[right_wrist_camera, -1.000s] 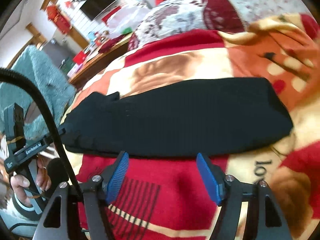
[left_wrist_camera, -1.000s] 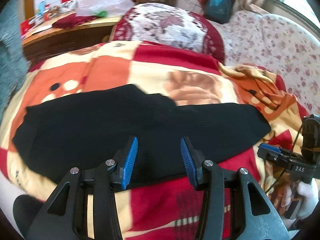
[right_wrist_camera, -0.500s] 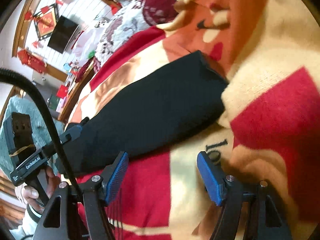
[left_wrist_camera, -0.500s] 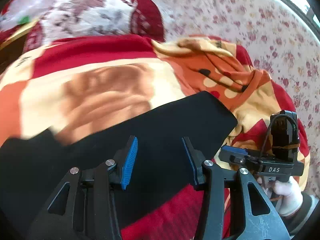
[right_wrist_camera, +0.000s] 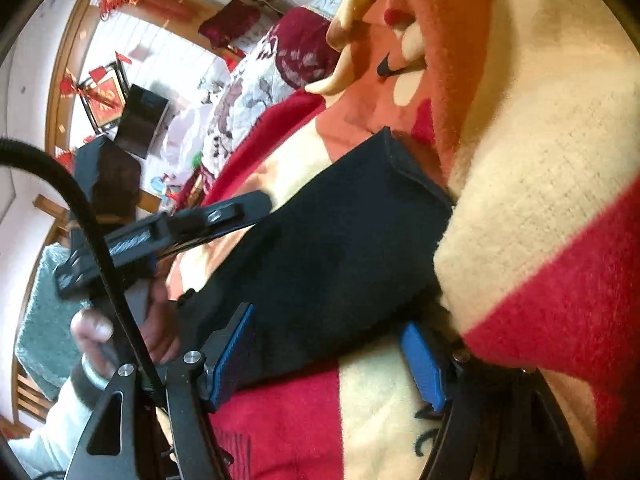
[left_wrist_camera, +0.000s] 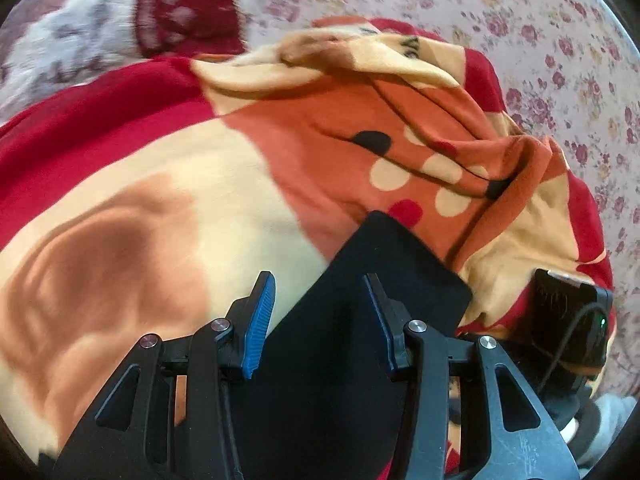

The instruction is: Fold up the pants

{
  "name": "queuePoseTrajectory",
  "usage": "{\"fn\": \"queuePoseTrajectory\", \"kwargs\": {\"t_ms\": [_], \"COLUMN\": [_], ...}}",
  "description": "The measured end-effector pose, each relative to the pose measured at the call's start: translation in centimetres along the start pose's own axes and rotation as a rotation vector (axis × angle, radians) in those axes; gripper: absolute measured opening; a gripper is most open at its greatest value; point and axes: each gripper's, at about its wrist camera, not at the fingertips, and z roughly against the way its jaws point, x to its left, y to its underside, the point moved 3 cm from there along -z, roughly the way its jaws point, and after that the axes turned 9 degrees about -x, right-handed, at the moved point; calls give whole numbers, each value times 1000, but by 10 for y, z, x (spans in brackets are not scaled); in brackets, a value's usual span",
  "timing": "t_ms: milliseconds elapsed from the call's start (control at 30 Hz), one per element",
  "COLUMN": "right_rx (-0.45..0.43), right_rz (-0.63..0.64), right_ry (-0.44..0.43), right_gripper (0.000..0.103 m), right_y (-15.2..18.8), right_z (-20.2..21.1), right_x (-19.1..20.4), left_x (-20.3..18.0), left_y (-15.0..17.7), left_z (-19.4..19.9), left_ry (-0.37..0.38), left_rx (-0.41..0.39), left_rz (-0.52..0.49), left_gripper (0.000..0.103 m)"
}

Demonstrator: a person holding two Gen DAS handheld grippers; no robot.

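The black pants point(left_wrist_camera: 372, 280) lie folded lengthwise on a red, cream and orange blanket point(left_wrist_camera: 168, 184). Their hem end point(right_wrist_camera: 416, 176) points toward the bunched blanket. My left gripper point(left_wrist_camera: 320, 308) is open, its jaws straddling the far edge of the pants near the hem. My right gripper point(right_wrist_camera: 328, 352) is open, low at the near edge of the same end of the pants point(right_wrist_camera: 328, 248). The right fingertip point(right_wrist_camera: 424, 364) rests on the blanket. The left gripper's body point(right_wrist_camera: 168, 228) shows in the right wrist view.
The blanket is bunched in folds point(left_wrist_camera: 440, 120) just past the hem. A flowered bedsheet point(left_wrist_camera: 540, 40) lies beyond it. A patterned pillow point(right_wrist_camera: 256, 88) and a wooden cabinet with clutter point(right_wrist_camera: 132, 120) stand at the far side.
Both grippers have swept along the pants from the middle to the hem end and dropped closer to the fabric. Both stay open.
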Motion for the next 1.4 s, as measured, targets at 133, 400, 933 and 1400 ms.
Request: {"fn": "queuePoseTrajectory", "kwargs": {"t_ms": [133,400,933,1400], "right_rx": [-2,-33,-50,55], "right_rz": [3,-5,11,532], "right_ry": [-20,-38,-129,-255], "right_gripper": [69,69,14,14], "right_y": [1,-1,-14,12], "right_z": [2,0,14,-1], "right_x": [2,0,15,180], "left_x": [-13,-25,-42,38], "left_y": [-6,-19,-14,32], "left_z": [-22,-53,-10,170], "left_ry": [44,159,210,120], "left_rx": [76,181,26,-267], "left_rz": [-70,-95,-166,87], "left_gripper": [44,62,14,17]}}
